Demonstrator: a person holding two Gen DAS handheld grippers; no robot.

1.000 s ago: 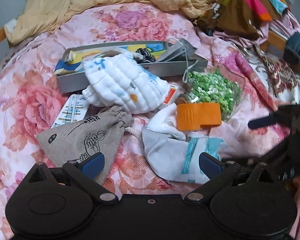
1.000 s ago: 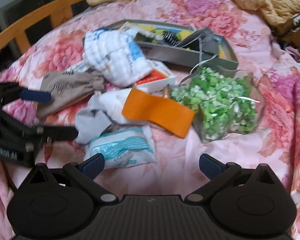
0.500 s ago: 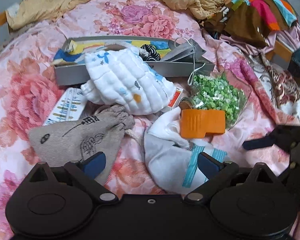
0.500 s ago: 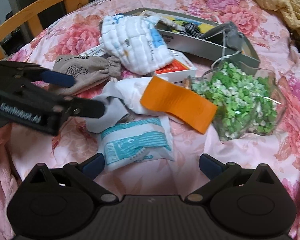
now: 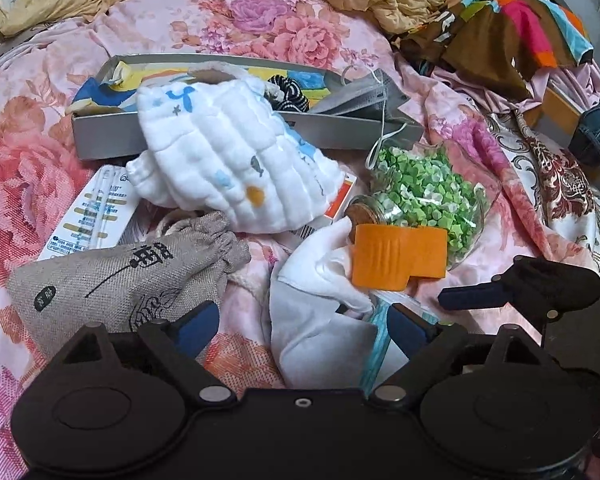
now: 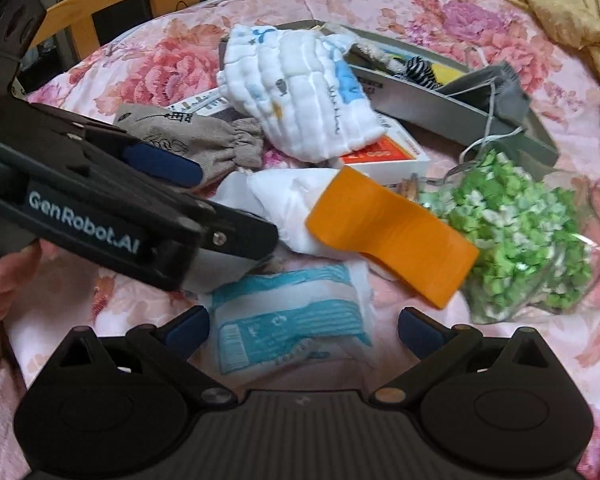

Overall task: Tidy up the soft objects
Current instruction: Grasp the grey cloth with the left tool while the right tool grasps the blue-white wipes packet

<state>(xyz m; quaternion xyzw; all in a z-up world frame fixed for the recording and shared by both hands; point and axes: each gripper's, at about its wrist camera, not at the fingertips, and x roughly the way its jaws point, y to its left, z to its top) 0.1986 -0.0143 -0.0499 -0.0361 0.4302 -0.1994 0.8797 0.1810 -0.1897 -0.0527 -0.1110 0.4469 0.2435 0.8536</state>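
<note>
A pile of soft things lies on a floral bedsheet. A white quilted cloth [image 5: 228, 164] [image 6: 300, 96] leans on a grey tray [image 5: 108, 136]. A grey drawstring pouch [image 5: 112, 284] [image 6: 204, 136] lies at the left. A white cloth [image 5: 316, 312] [image 6: 292, 200] sits under an orange flat piece [image 5: 400, 256] [image 6: 392, 232]. A white and teal packet [image 6: 288, 324] lies nearest. My left gripper [image 5: 302, 326] is open over the white cloth. My right gripper [image 6: 302, 330] is open around the packet, not closed on it.
A clear jar of green paper stars [image 5: 424, 196] [image 6: 512, 220] lies on its side at the right. A grey face mask [image 6: 488, 84] hangs over the tray. A red and white box [image 6: 384, 156] and a flat packet [image 5: 88, 216] lie in the pile. Clothes [image 5: 516, 32] are heaped behind.
Both grippers have moved forward toward the pile. The left gripper now fills more of the right wrist view. The right gripper has closed in over the teal packet. No object has moved.
</note>
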